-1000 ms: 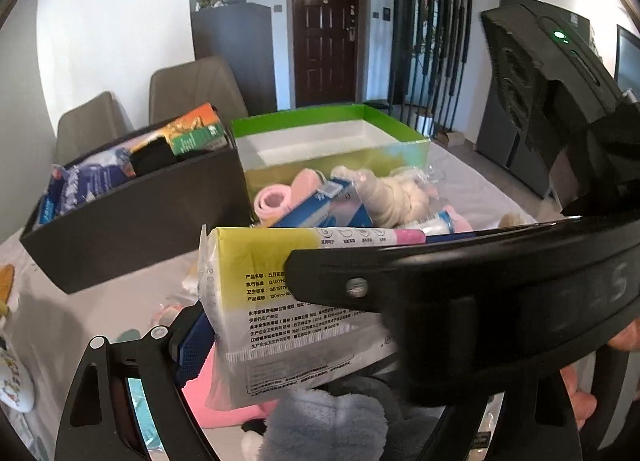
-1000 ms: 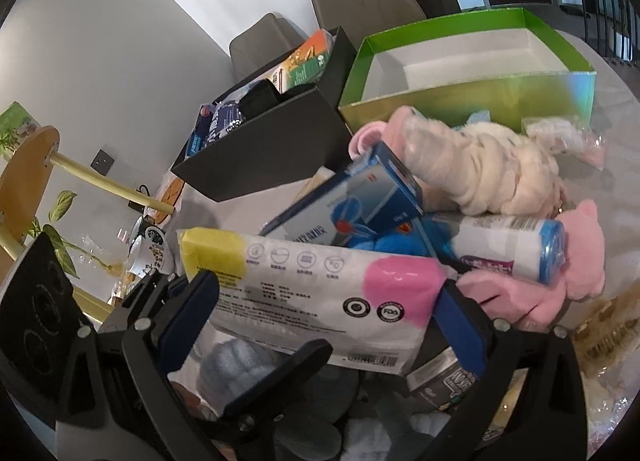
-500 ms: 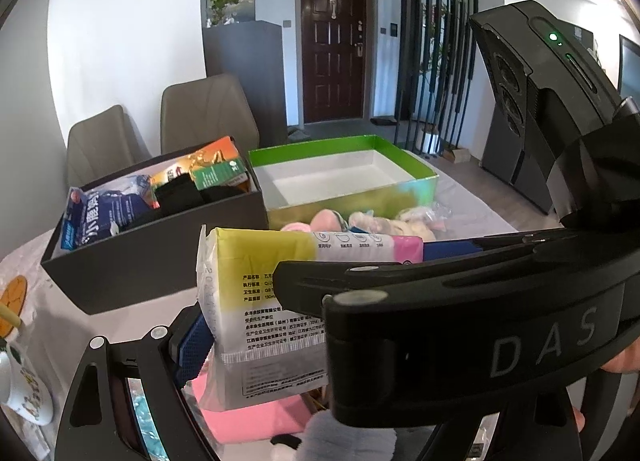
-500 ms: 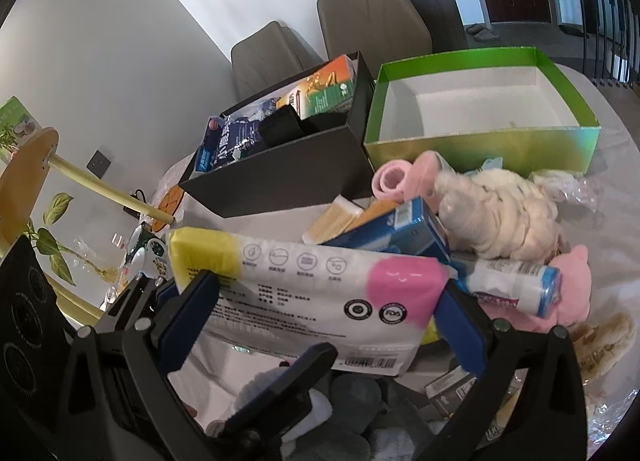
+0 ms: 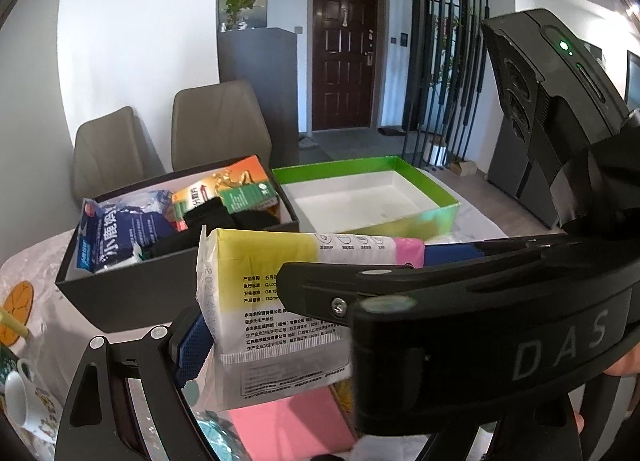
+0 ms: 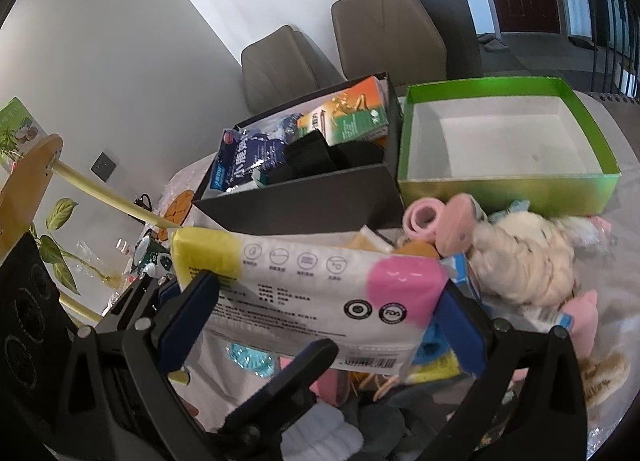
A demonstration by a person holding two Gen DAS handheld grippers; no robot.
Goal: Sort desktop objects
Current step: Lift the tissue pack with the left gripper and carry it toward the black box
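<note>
So the right gripper [image 6: 320, 317] has its blue pads [image 6: 188, 313] pinching the tissue pack [image 6: 304, 285] end to end, one pad on the yellow end at lower left of the right wrist view, the other on the pink end toward the lower right. The pack's long axis runs straight across between the fingers, so it's held lengthwise and sits level, clear of the pile underneath.

The left gripper [image 5: 256, 345] is the confusing bit. In its own view one blue pad [image 5: 194, 345] sits right against the yellow end of the same pack, low and left of centre, but its other finger is hidden behind the right tool's black body, so I honestly can't tell if it's clamped or just alongside.

Going outward: the black box [image 6: 304, 197] is just past the pack, centre of the right wrist view, already holding a blue bag and an orange-green carton. The green box [image 6: 508, 181] is next to it, upper right, nothing in it. The pile of plush toys [image 6: 524, 265] and pink stuff lies at middle right.

My guess is the pack goes forward into one of those boxes, and since it's held crosswise, its length roughly parallels the black box's near wall.
</note>
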